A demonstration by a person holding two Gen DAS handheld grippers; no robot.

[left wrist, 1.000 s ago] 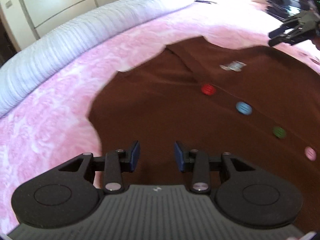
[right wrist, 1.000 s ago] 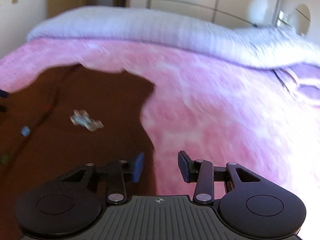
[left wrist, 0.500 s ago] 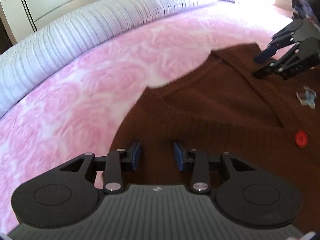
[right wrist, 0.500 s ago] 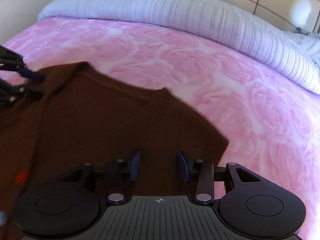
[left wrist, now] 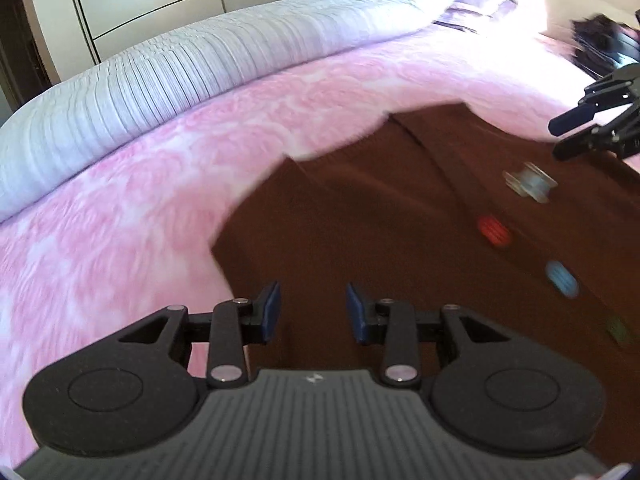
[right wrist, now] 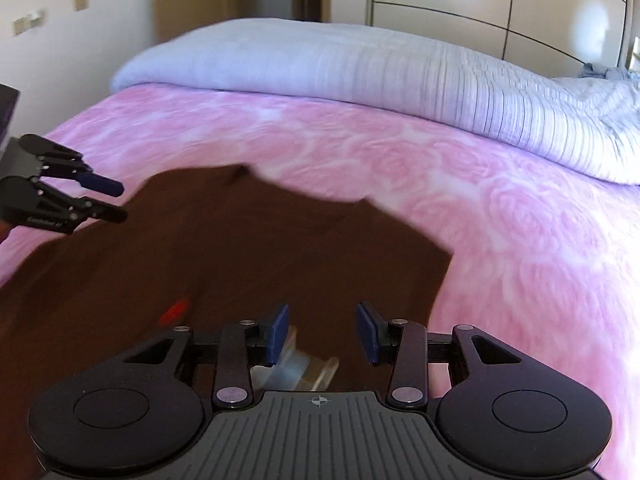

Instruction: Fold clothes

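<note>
Hovering with jaws apart and empty, the left gripper [left wrist: 312, 312] and right gripper [right wrist: 322, 334] flank the brown cardigan [left wrist: 380, 232], likely lining up for a fold. It lies flat mid-frame on the pink bedspread [left wrist: 120, 208], coloured buttons [left wrist: 494, 231] running toward lower right.

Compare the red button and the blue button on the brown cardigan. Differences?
Colour: the red button is red, the blue button light blue. Position: the red button sits nearer the neckline and the pale tag; the blue button is next down the front of the cardigan. Only the red button also shows in the right wrist view. Both look oval and similar-sized, though blurred.
</note>
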